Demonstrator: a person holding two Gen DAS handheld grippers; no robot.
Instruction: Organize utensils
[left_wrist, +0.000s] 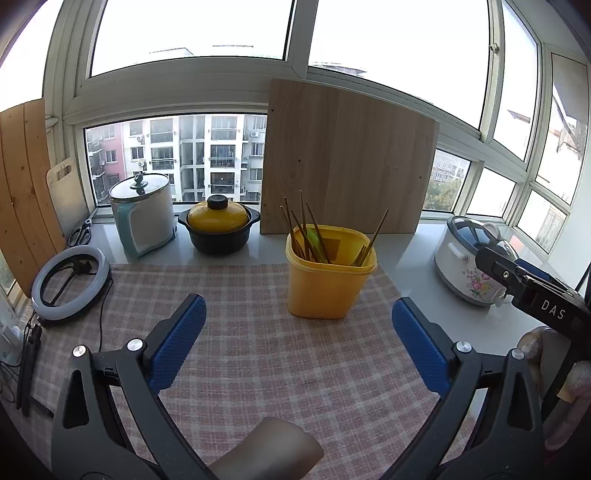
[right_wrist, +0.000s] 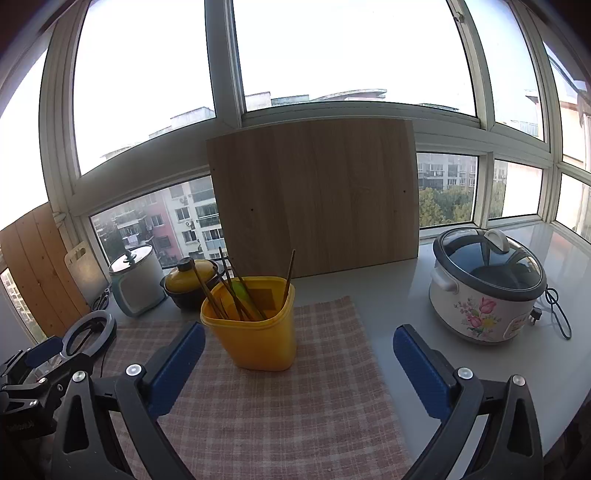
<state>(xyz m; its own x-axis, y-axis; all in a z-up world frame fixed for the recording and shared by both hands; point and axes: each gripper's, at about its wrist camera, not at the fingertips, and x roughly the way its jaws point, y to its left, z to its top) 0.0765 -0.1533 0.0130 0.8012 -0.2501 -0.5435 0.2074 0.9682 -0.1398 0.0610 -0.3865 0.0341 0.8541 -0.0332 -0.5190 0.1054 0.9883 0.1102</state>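
Observation:
A yellow plastic container (left_wrist: 328, 277) (right_wrist: 255, 332) stands upright on a pink checked cloth (left_wrist: 258, 354) (right_wrist: 280, 417). Several brown chopsticks (left_wrist: 306, 229) (right_wrist: 221, 284) stand in it, with a green utensil (left_wrist: 314, 238) (right_wrist: 245, 291) among them. My left gripper (left_wrist: 299, 321) is open with nothing between its blue pads, hovering over the cloth just short of the container. My right gripper (right_wrist: 299, 350) is open too and holds nothing; the container stands just ahead of its left finger (right_wrist: 177, 369).
A wooden board (left_wrist: 347, 158) (right_wrist: 317, 199) leans on the window behind the container. A yellow-lidded black pot (left_wrist: 218, 229), a white lidded pot (left_wrist: 142, 214), scissors (left_wrist: 79, 232) and a ring light (left_wrist: 70, 284) stand at left. A flowered rice cooker (right_wrist: 484, 284) sits at right.

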